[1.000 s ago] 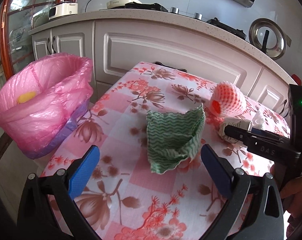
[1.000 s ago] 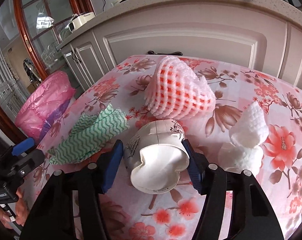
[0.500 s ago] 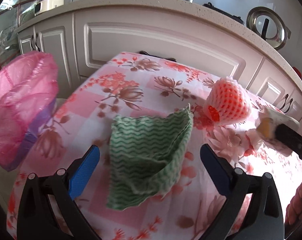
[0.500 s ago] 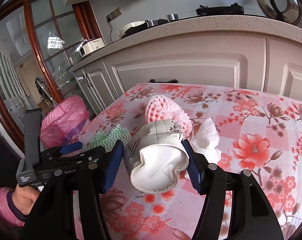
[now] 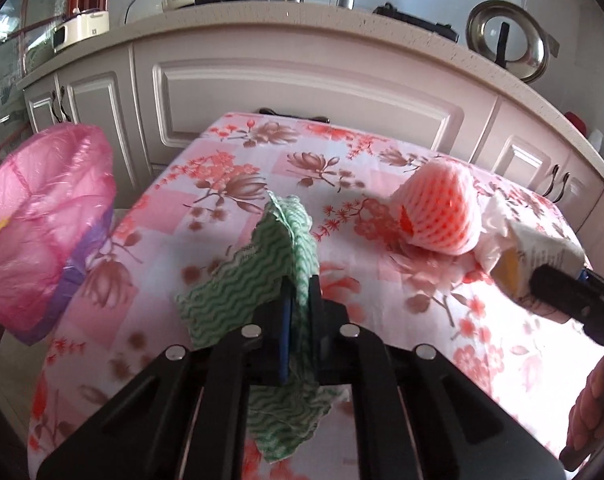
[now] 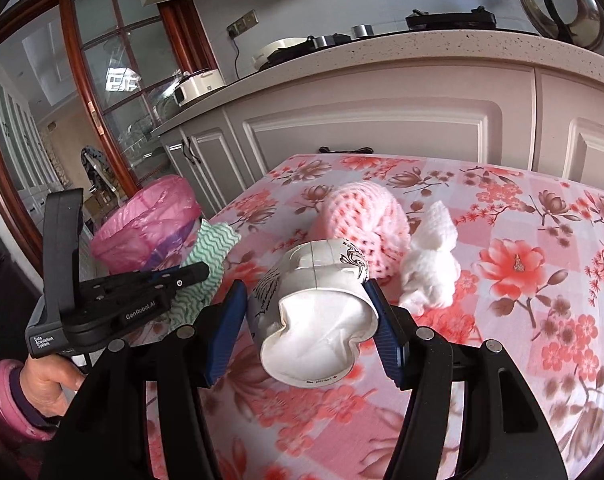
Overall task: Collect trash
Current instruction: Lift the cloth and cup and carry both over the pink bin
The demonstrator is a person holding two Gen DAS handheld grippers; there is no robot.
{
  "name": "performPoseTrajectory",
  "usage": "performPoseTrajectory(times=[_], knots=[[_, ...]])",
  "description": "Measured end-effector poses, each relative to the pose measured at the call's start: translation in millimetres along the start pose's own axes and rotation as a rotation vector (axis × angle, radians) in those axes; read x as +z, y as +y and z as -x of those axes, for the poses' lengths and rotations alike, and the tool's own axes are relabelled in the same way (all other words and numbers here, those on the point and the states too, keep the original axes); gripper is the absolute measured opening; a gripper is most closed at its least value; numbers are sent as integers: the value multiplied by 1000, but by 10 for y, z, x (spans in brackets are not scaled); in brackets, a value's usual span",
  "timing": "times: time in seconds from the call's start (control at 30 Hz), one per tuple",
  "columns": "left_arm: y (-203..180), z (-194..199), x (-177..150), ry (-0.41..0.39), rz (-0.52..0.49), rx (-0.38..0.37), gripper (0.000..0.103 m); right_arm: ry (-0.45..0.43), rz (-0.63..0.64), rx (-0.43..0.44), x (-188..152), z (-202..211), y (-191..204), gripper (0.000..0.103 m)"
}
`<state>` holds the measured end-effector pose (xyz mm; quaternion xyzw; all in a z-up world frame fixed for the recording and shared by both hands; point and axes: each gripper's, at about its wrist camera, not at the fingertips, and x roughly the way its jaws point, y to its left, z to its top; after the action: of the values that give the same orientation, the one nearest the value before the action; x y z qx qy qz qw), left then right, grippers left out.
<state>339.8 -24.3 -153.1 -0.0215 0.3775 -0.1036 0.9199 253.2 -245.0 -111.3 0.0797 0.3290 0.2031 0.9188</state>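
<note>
My left gripper (image 5: 298,292) is shut on the green wavy cloth (image 5: 258,268), which bunches up between its blue pads on the floral table (image 5: 238,168). In the right wrist view the same left gripper (image 6: 198,270) pinches the cloth (image 6: 210,244) near the table's left edge. My right gripper (image 6: 305,292) is shut on a crushed white paper cup (image 6: 313,304), held above the table. The cup (image 5: 537,260) also shows at the right of the left wrist view. A pink foam fruit net (image 5: 441,212) (image 6: 361,216) and a crumpled white tissue (image 6: 429,268) lie on the table.
A bin lined with a pink bag (image 5: 42,216) (image 6: 150,220) stands off the table's left side, a yellow scrap inside. White cabinets (image 5: 302,84) and a counter with appliances run behind the table. A hand in a pink sleeve (image 6: 42,384) holds the left gripper.
The left gripper's jaws went from wide open to shut on the green cloth. The right gripper lifted the paper cup up and back from the table.
</note>
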Motion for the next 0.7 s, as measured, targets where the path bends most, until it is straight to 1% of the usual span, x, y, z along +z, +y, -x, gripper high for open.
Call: performPoseTrajectory(times=[0.43, 0.7], knots=[[146, 881, -300, -90, 11, -11, 7, -24, 78, 9, -185, 381, 542, 58], [210, 1399, -503, -164, 12, 1, 7, -57, 128, 10, -152, 487, 856, 58]])
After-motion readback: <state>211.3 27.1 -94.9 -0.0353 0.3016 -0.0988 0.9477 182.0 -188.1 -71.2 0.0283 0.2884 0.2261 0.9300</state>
